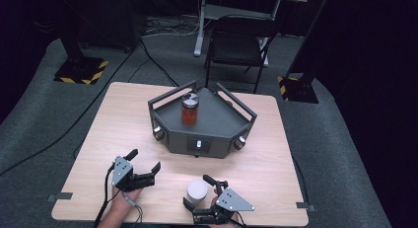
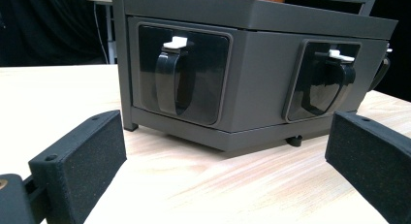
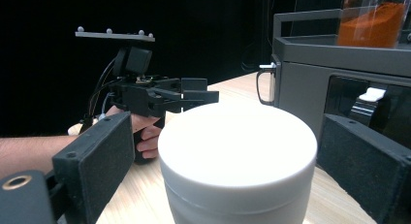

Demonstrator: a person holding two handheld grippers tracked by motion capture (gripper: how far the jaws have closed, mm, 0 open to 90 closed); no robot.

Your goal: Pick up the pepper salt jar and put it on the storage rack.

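Two jaws of the right gripper [image 1: 201, 193] stood apart around the white jar [image 1: 197, 191] on the table [image 1: 123, 119], pads not yet pressing it.

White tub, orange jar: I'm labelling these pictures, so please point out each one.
White tub [image 3: 237, 136], right gripper view, on its lid top.
Orange jar [image 1: 190, 114], high view, on its glass side.
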